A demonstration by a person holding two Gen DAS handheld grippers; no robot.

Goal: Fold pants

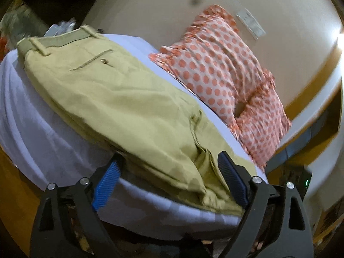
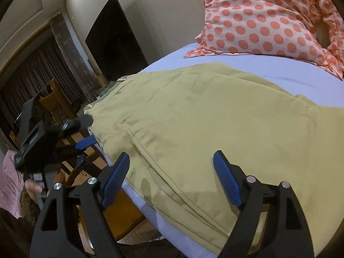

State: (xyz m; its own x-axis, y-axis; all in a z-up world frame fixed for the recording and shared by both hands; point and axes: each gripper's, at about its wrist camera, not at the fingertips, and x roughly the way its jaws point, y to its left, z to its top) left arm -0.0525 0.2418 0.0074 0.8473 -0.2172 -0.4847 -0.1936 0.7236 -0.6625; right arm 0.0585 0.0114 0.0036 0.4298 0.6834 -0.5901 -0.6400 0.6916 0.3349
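Left wrist: unbranded khaki pants (image 1: pixel 120 99), no legible writing.

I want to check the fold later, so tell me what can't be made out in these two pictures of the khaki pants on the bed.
- Left wrist view: the near end of the pants is covered by the left gripper; blur softens the seams.
- Right wrist view: the pants run off the right and bottom edges, so their leg ends are cut off; the right gripper covers part of the near edge.
- Layers under the top surface: hidden in both views.
- Wall plate: too blurred to identify.
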